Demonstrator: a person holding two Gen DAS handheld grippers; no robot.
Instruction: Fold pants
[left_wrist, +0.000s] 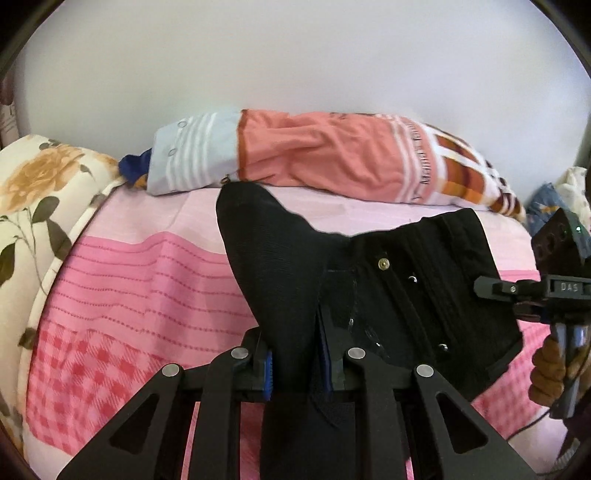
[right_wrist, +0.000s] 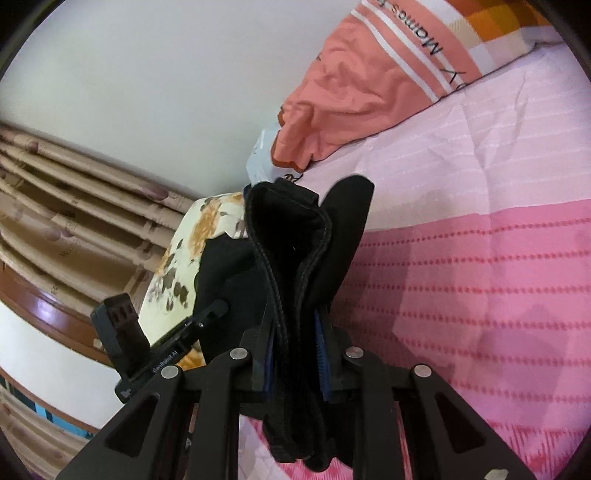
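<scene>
Two claws grip one pair of black pants (left_wrist: 388, 295), lifted above a bed (left_wrist: 147, 280) with a pink sheet in striped and checked bands. Left claw (left_wrist: 295, 363): clenched on a fold of the dark ribbed cloth, which rises between its blue-padded fingers (left_wrist: 266, 373) and spreads toward the right. The waistband part lies open there, showing a brass button (left_wrist: 384, 263), small metal studs and rows of stitching. Right claw (right_wrist: 295, 360): clenched on several stacked layers of the same pants (right_wrist: 295, 266), whose thick seamed edges stand upright between its fingers and curl over at the top. Behind the pants, near the wall, rests a pillow (left_wrist: 321, 158) in salmon and pale blue with white stripes. A floral cushion (left_wrist: 40, 192) sits at the left edge of the bed.
</scene>
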